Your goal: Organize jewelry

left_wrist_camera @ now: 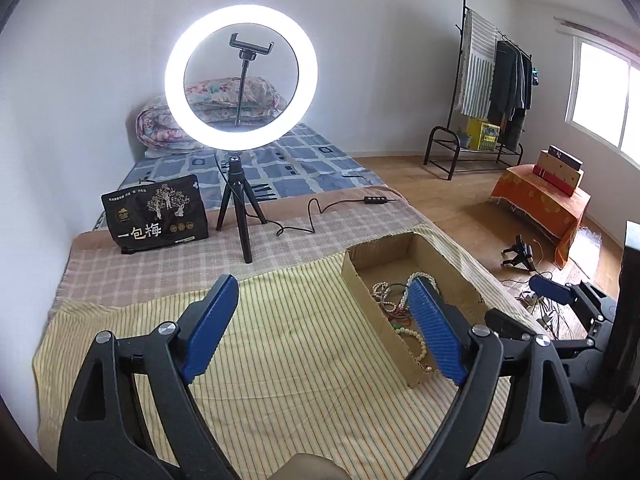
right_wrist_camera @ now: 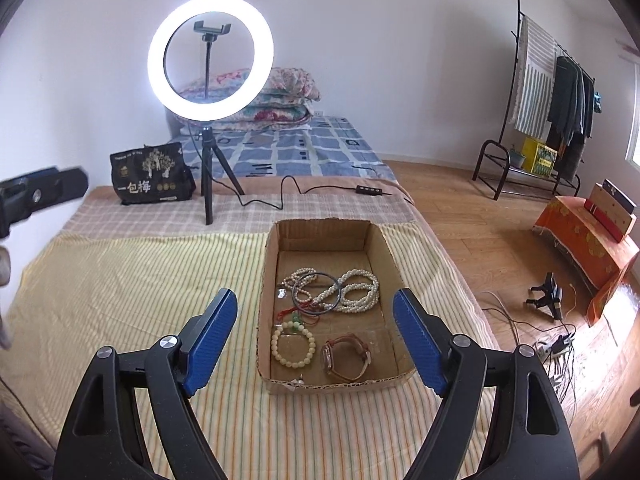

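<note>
A shallow cardboard box (right_wrist_camera: 276, 248) lies on the striped yellow cloth (right_wrist_camera: 140, 280). In it lie a long pearl necklace (right_wrist_camera: 356, 290), a dark bangle (right_wrist_camera: 316, 294), a cream bead bracelet (right_wrist_camera: 292, 346), a brown-strap watch (right_wrist_camera: 346, 356) and a red cord piece (right_wrist_camera: 294, 316). My right gripper (right_wrist_camera: 316, 298) is open and empty, above the box's near half. My left gripper (left_wrist_camera: 322, 286) is open and empty over the cloth, left of the box (left_wrist_camera: 352, 268); its right finger overlaps the box's jewelry (left_wrist_camera: 384, 296). The right gripper shows at the left view's right edge (left_wrist_camera: 552, 290).
A lit ring light on a tripod (right_wrist_camera: 210, 52) stands behind the box, its cable and remote (right_wrist_camera: 370, 190) on the checked blanket. A black snack bag (right_wrist_camera: 150, 174) stands at back left. Folded quilts (right_wrist_camera: 276, 92), a clothes rack (right_wrist_camera: 560, 92) and floor cables (right_wrist_camera: 556, 344) lie beyond.
</note>
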The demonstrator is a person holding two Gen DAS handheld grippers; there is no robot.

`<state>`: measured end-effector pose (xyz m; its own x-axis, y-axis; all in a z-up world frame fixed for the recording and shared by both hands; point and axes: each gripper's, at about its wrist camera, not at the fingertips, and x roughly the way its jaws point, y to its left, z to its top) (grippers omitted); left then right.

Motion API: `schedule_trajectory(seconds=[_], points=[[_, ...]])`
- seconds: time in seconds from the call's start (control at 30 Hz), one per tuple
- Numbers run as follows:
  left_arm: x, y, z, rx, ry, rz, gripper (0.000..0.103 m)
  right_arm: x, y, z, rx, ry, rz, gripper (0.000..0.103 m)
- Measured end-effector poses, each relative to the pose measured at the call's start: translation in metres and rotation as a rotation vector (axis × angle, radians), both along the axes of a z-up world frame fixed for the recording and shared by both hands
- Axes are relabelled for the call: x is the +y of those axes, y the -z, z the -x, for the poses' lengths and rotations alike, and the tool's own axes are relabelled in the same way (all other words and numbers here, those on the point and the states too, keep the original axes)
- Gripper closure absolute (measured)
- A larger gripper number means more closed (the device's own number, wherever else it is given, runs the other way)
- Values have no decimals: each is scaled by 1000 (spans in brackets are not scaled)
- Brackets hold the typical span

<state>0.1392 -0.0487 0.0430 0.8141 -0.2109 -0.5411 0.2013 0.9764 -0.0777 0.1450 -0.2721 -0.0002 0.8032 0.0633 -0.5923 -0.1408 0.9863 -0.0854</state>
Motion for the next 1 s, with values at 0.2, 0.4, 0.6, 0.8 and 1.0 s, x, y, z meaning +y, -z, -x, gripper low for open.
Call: schedule_trajectory(seconds=[0.2, 0.4, 0.6, 0.8, 1.0], points=[[4, 8, 22, 0, 8, -30, 12, 1, -2, 6, -15, 12, -22, 22], [3, 19, 37, 16, 25, -67, 12, 4, -4, 13, -16, 4, -47, 22], [2, 27, 45, 19, 25, -84, 2, 11, -3, 16, -22, -13, -38, 22], [5, 23, 47, -16, -1, -75, 1, 13, 1, 14, -18, -9, -27, 22], [4, 24, 45, -5, -3, -83, 0, 13, 3, 14, -20, 5, -15, 22]])
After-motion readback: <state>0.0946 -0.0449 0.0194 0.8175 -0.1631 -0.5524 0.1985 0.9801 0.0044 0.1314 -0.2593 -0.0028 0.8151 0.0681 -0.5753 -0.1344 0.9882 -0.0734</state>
